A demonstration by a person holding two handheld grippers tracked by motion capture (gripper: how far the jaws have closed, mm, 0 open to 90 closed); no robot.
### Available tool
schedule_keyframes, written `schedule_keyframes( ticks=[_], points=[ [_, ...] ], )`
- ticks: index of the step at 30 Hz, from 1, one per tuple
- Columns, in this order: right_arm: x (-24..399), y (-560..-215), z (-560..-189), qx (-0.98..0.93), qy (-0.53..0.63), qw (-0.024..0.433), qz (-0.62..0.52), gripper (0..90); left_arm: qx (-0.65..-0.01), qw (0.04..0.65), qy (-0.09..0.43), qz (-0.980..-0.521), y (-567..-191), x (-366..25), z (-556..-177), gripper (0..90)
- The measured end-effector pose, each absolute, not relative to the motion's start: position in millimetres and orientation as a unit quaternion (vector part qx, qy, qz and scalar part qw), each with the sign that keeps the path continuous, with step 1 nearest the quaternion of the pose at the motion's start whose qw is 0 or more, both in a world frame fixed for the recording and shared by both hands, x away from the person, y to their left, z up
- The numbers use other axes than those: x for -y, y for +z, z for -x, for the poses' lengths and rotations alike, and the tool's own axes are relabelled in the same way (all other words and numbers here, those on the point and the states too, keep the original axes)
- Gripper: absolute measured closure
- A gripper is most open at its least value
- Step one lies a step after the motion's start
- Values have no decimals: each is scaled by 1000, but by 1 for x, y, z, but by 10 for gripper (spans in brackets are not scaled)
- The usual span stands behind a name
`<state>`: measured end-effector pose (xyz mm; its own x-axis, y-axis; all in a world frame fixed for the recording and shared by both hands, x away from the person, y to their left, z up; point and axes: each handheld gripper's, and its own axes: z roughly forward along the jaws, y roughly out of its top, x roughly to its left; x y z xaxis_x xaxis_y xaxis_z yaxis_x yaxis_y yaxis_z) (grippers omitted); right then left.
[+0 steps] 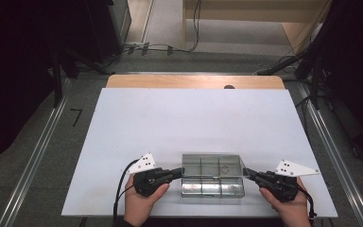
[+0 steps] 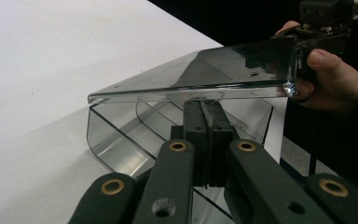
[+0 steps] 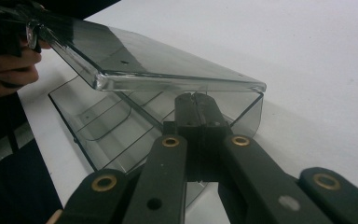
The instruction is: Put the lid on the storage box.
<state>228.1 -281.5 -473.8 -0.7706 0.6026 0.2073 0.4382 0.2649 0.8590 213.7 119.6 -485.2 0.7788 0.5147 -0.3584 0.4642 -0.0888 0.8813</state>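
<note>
Clear plastic box (image 1: 212,182) sits at near edge of white table (image 1: 189,123), about mid-width, divided into compartments, hinged lid (image 1: 212,165) raised partway. Left gripper (image 1: 178,173) at box's left end, jaws pressed together under lid edge. Right gripper (image 1: 246,173) at box's right end, jaws pressed together under lid edge too. Bare wooden strip (image 1: 194,81) along far edge.

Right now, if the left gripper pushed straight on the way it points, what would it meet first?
The clear plastic box. The left gripper is shut, its tip at the box's end just under the raised lid. It may already touch; depth is unclear.
</note>
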Motion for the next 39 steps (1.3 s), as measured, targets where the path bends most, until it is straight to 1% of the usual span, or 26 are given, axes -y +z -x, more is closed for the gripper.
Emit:
schedule_keyframes(
  ticks=[28, 32, 39],
  points=[
    [281, -489, -214, -800, 497, 85, -326, 874, -353, 569, 23, -742, -497, -124, -194, 892],
    [279, -491, -212, -806, 487, 96, -324, 873, -356, 570, 21, -740, -497, -127, -193, 892],
    [279, -491, -212, -805, 488, 91, -326, 874, -360, 561, 17, -746, -502, -124, -194, 892]
  ],
)
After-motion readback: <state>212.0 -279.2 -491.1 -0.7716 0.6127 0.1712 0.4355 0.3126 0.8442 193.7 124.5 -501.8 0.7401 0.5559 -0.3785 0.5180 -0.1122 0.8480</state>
